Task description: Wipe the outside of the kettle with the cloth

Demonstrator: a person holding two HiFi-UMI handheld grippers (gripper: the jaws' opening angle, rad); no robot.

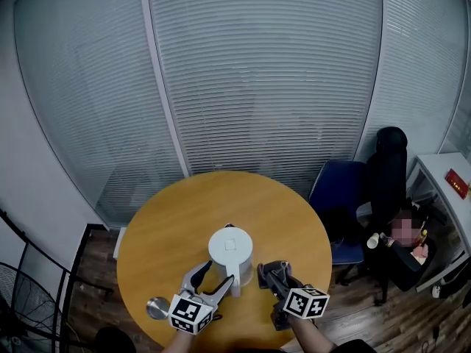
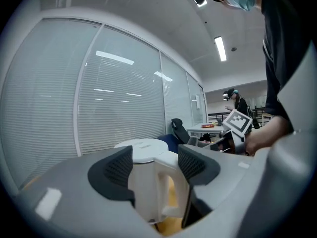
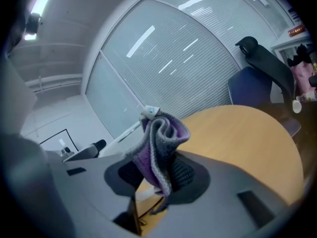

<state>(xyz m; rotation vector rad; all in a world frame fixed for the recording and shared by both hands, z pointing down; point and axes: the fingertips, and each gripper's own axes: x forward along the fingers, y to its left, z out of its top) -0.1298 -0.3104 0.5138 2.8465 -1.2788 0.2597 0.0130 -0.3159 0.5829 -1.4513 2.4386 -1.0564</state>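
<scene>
**The kettle could slide or tip over**

At the lower left of the head view, a small shiny round thing (image 1: 157, 307) lies near the table's edge. I think a careless bump from an arm could knock it off.

Just right of it is the left gripper (image 1: 221, 272). Its jaws are open. The kettle's handle (image 2: 167, 165) sits between them, but they do not pinch it. If the cloth pushes on the kettle before the handle is held, the kettle may slide or tip.

The kettle (image 1: 229, 247) stands low in the middle of the head view, on the round table (image 1: 184, 219), between the two grippers.

To its right, the right gripper (image 3: 156, 173) has its jaws closed tight on the cloth (image 3: 161, 138). The cloth sticks up in a loose fold. Hard rubbing might pull it out. The hard jaws might also hit the kettle in place of the soft cloth.

The kettle is white and smooth. It is shaped like a drum, with a flat lid and a loop handle. It looks like hard plastic, so it is likely slippery.

The table is smooth and wood-coloured.

The cloth is soft, purple on one side and grey on the other, with tiny ribs.
</scene>
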